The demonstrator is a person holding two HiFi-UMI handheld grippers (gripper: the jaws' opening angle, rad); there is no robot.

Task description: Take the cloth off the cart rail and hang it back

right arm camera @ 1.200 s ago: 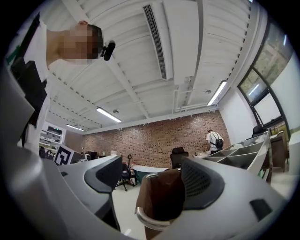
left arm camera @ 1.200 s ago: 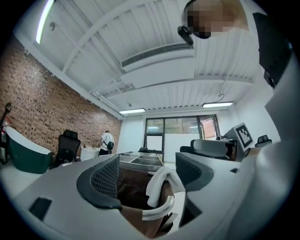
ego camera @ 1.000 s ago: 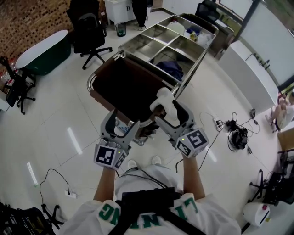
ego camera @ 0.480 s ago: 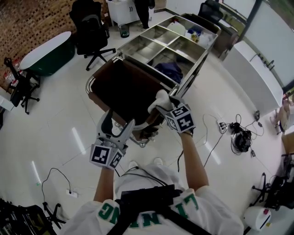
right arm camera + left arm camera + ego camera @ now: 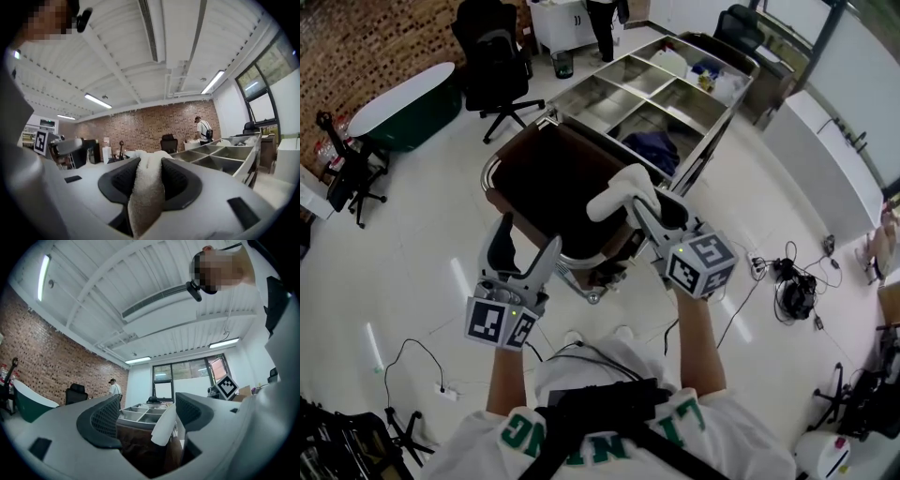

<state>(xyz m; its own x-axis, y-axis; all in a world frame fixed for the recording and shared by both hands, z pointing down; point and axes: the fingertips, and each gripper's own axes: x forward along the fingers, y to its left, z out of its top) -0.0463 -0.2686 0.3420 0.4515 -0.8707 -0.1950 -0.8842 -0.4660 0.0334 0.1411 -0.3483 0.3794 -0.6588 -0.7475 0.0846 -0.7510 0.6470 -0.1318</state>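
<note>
My right gripper [image 5: 639, 204] is shut on a white cloth [image 5: 617, 192] and holds it just above the cart's near rail [image 5: 581, 262]. In the right gripper view the cloth [image 5: 146, 197] is pinched between both pads, and its end sticks out past the fingertips. My left gripper [image 5: 528, 238] hangs open and empty, lower and to the left of the rail. In the left gripper view the cloth [image 5: 165, 428] shows beyond the open jaws, over the cart's dark brown bag [image 5: 551, 183].
The steel cart [image 5: 649, 86] has several open compartments, one with a dark blue cloth [image 5: 654, 146]. Black office chairs [image 5: 495, 58] and a dark green tub [image 5: 401, 105] stand to the left. Cables [image 5: 787, 278] lie on the floor at right. A person [image 5: 605, 23] stands beyond the cart.
My right gripper closed on the white cloth and raised it off the rail. My left gripper drew back down and to the left, still open.
</note>
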